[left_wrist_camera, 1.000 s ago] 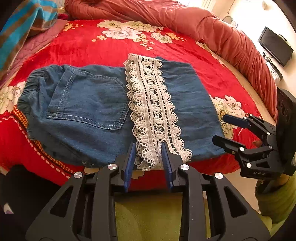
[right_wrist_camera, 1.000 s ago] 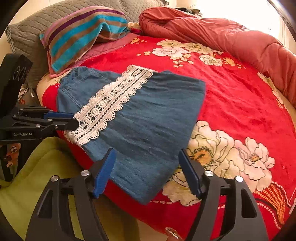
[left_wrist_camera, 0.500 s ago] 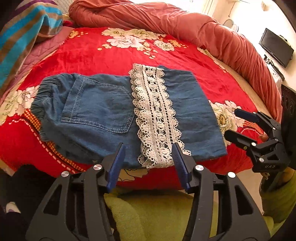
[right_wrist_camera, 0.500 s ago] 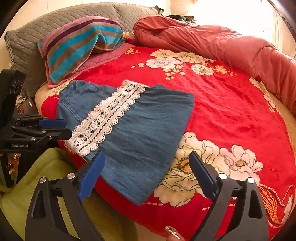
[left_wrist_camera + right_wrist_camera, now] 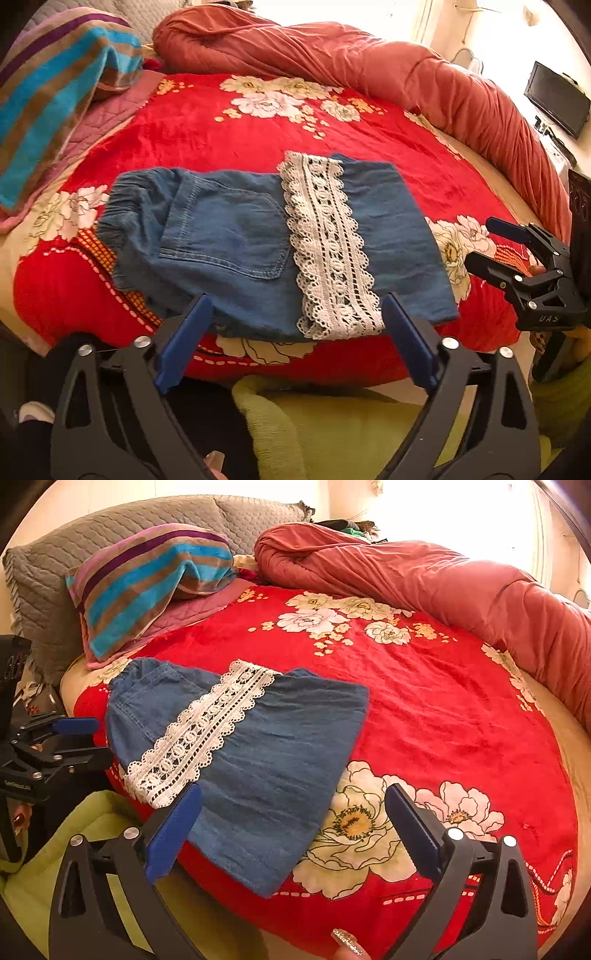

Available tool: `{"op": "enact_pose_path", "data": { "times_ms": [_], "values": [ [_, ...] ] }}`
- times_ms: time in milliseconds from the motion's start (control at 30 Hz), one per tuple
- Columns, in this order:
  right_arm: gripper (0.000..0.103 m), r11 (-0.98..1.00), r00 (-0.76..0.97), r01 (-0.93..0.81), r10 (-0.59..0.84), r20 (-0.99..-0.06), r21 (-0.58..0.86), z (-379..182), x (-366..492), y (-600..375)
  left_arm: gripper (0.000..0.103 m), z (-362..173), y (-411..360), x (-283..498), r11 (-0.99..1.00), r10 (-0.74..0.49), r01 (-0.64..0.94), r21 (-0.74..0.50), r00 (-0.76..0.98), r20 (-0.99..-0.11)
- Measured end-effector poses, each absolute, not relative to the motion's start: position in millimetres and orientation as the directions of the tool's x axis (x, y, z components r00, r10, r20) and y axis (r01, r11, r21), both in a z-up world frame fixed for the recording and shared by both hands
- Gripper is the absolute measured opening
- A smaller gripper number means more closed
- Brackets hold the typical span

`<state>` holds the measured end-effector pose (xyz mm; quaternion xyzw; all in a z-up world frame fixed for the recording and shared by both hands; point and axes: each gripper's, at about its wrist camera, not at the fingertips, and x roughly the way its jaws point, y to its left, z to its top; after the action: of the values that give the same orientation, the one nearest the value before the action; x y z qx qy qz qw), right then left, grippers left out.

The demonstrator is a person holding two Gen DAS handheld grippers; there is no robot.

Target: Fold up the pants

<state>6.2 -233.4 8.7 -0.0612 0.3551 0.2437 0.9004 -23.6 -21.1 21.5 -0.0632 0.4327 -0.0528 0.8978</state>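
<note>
The blue denim pants (image 5: 229, 243) lie folded on the red flowered bedspread (image 5: 229, 133), with a white lace band (image 5: 328, 243) across them. They also show in the right wrist view (image 5: 266, 760). My left gripper (image 5: 295, 339) is open and empty, just off the bed's near edge below the lace end. My right gripper (image 5: 291, 830) is open and empty, held above the pants' near right corner. It shows from the side in the left wrist view (image 5: 491, 243), to the right of the pants. The left gripper shows at the left of the right wrist view (image 5: 88, 738).
A striped pillow (image 5: 147, 583) and a grey quilted pillow (image 5: 48, 576) lie at the head of the bed. A rolled salmon duvet (image 5: 424, 579) runs along the far side. A screen (image 5: 557, 99) stands at the far right. Green fabric (image 5: 332, 424) is below the bed edge.
My left gripper has opened wide, let go of the lace end and drawn back from the bed edge. My right gripper has drawn back too. The pants lie still.
</note>
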Motion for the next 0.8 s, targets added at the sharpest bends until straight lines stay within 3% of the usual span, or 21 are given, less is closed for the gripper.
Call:
{"op": "enact_pose_path", "data": {
  "times_ms": [267,800],
  "values": [
    [0.098,0.871,0.644,-0.486,0.407,-0.647,0.064,20,6,-232,0.093,27,-11,-27,0.989,-0.118,0.009,-0.147,0.642,-0.758],
    [0.098,0.853,0.673,-0.52,0.436,-0.597,0.037,51,16,-202,0.093,31,22,-37,0.979,-0.103,-0.062,-0.193,0.67,-0.735]
  ]
}}
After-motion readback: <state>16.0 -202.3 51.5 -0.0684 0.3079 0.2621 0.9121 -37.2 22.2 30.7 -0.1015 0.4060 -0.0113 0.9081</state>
